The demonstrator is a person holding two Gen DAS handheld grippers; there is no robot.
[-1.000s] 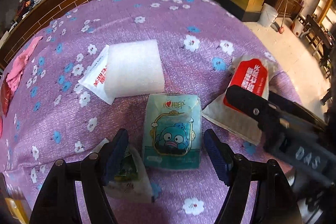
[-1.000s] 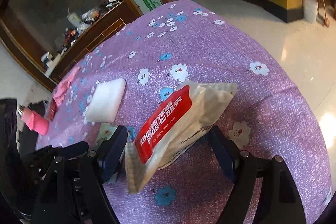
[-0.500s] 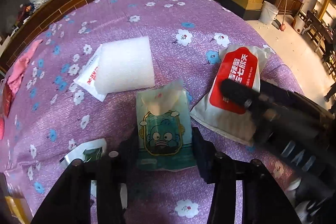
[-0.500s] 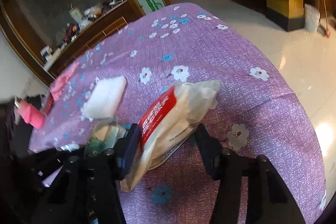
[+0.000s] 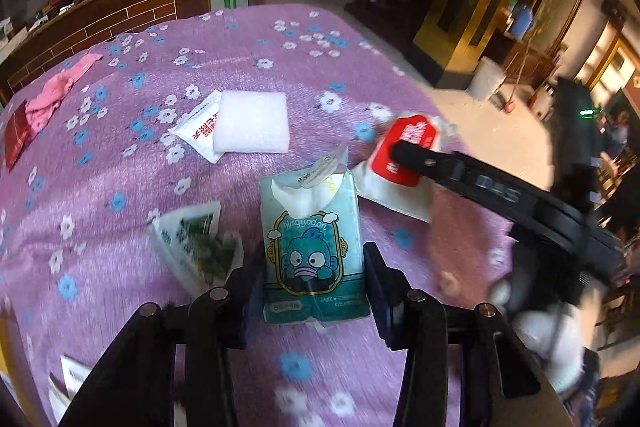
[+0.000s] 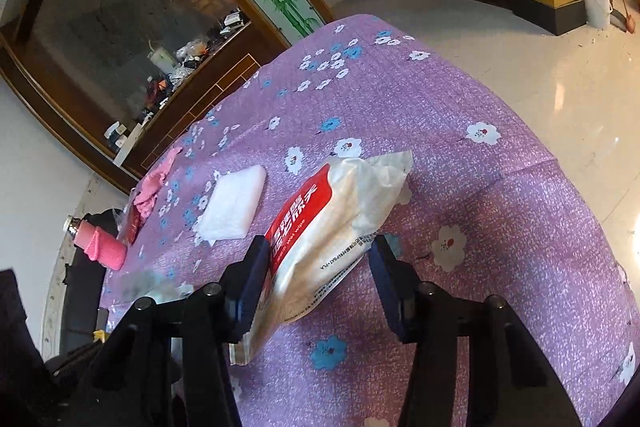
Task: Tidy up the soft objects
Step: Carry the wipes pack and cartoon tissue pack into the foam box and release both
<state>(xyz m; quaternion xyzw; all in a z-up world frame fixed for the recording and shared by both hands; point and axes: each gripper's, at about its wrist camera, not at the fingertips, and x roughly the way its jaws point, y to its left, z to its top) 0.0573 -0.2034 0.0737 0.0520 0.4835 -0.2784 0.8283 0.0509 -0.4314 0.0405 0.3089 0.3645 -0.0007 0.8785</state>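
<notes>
Since a second ago both packs have been lifted: the left gripper [image 5: 314,283] pinches the blue tissue pack [image 5: 313,247] at lower centre, the right gripper [image 6: 320,275] clamps the wet-wipe pack [image 6: 332,223] mid-frame. Likely carrying; next, set them beside the white foam pad [image 5: 251,127].

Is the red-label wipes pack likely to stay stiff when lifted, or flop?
Probably flops: the wipes pack looks crumpled and bends between the right tool fingers. Its loose far end appears slack, so likely partly empty and light.
</notes>
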